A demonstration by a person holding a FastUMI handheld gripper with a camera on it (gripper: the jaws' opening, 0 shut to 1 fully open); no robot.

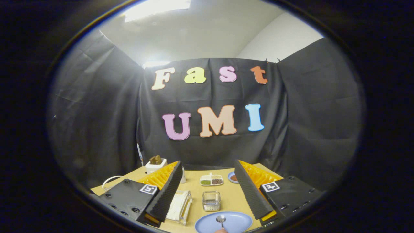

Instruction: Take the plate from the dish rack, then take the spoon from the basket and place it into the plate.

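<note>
Gripper view: spoon (221,219) lies in plate (223,222), jaws open.

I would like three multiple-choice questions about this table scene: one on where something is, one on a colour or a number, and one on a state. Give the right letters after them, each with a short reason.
1. Where does the spoon lie?
A. in the blue plate
B. in the wire basket
C. in the divided dish

2. How many compartments of the divided dish hold something green?
A. none
B. one
C. three

3. How does the gripper stand?
A. shut on the spoon
B. shut on the basket
C. open, holding nothing

Answers:
1 A, the spoon's bowl rests on the plate, nearer than the basket.
2 B, only one compartment looks green.
3 C, the fingers stand wide apart, with the basket between them untouched.
</note>
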